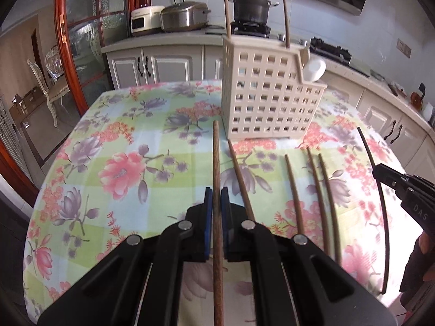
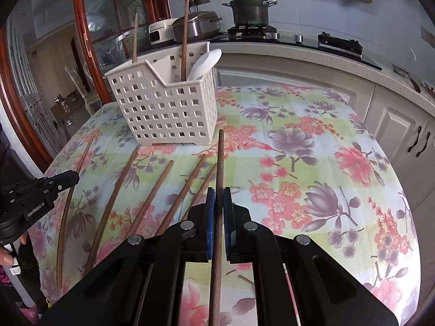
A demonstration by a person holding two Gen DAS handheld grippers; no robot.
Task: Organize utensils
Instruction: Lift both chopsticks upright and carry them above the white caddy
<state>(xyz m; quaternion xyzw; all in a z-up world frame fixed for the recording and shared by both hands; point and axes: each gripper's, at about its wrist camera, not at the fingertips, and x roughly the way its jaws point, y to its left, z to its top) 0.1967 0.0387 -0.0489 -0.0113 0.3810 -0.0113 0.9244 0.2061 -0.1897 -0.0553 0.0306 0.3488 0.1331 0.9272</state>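
My left gripper (image 1: 216, 190) is shut on a brown chopstick (image 1: 216, 149) that points toward the beige perforated utensil holder (image 1: 261, 95). My right gripper (image 2: 219, 190) is shut on another chopstick (image 2: 220, 152), lifted above the cloth. Each gripper shows in the other's view: the right gripper (image 1: 379, 172) with its dark chopstick (image 1: 376, 212), the left gripper (image 2: 73, 176) with its chopstick (image 2: 64, 225). The holder (image 2: 163, 108) contains two upright chopsticks (image 2: 185, 32) and a white spoon (image 2: 205, 62). Several loose chopsticks (image 1: 293, 193) (image 2: 152, 198) lie side by side on the cloth.
A floral tablecloth (image 2: 326, 135) covers the round table, whose edge curves away on both sides. Behind it runs a kitchen counter (image 2: 299, 50) with a pot (image 1: 251, 6) on a stove and rice cookers (image 1: 185, 16). A glass door (image 1: 89, 40) stands at left.
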